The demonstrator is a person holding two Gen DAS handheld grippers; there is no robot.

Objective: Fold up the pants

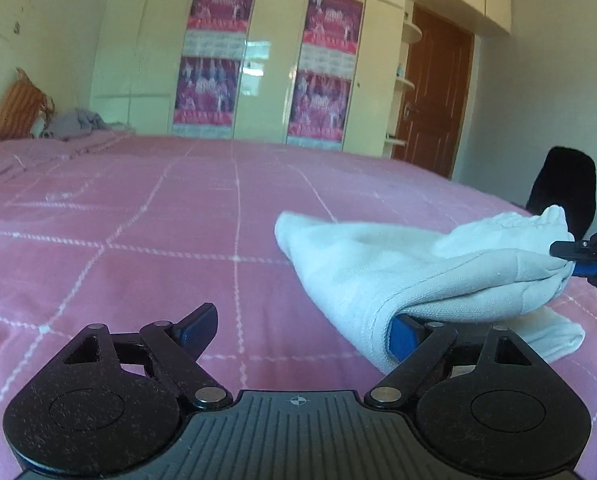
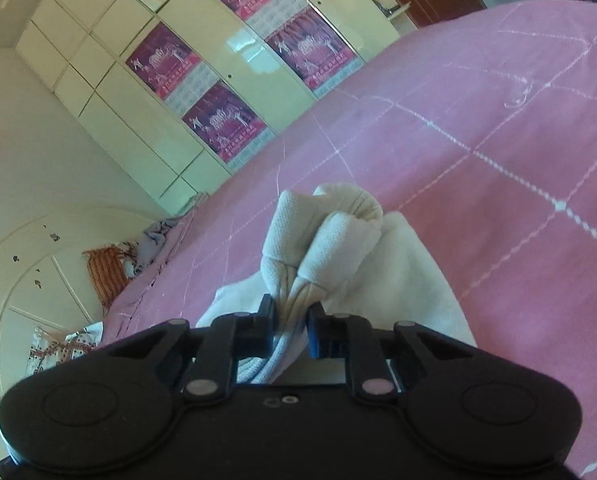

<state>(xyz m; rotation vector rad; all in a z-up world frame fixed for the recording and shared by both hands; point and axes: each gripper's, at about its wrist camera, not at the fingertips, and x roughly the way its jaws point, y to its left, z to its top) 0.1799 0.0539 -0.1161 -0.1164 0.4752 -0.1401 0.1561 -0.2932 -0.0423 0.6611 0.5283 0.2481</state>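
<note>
The white pants (image 1: 410,272) lie bunched on the pink bedspread (image 1: 138,240). My left gripper (image 1: 298,328) is open; its right finger (image 1: 404,336) is tucked under the near fold of the pants, its left finger is over bare bedspread. My right gripper (image 1: 578,258) shows at the right edge of the left wrist view, shut on the far end of the pants and lifting it. In the right wrist view the right gripper (image 2: 292,320) pinches a gathered bunch of the white pants (image 2: 326,236).
A cream wardrobe (image 1: 258,60) with pink posters stands beyond the bed. A brown door (image 1: 434,92) is at the right. A black chair (image 1: 562,188) stands past the bed's right edge. An orange pillow (image 1: 18,108) and grey clothes (image 1: 78,124) lie at the far left.
</note>
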